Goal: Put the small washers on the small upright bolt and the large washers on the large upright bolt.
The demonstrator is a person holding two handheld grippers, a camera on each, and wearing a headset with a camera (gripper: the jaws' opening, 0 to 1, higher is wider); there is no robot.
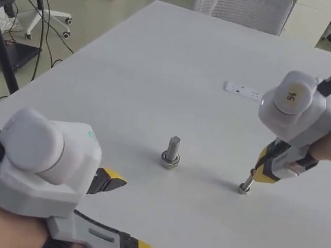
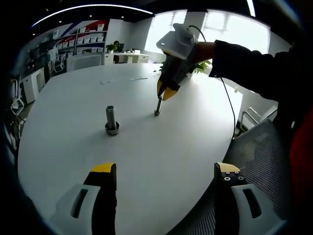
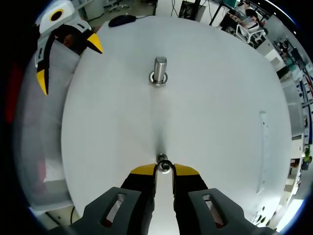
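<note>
Our right claw [image 3: 164, 171] is pinched almost together, its tips at the top of the small bolt [image 1: 245, 186] standing on the table [image 1: 160, 69]. Our left claw [image 2: 166, 171] gapes wide, empty. The large bolt [image 1: 172, 152] stands mid-table, a washer [image 1: 170, 160] around its base.

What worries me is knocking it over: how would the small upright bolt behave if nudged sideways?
Probably tips easily: the small bolt is slim and tall over a narrow base on the smooth table. Once down, its round shank would likely roll. It looks metal, so stiff and not fragile.
</note>
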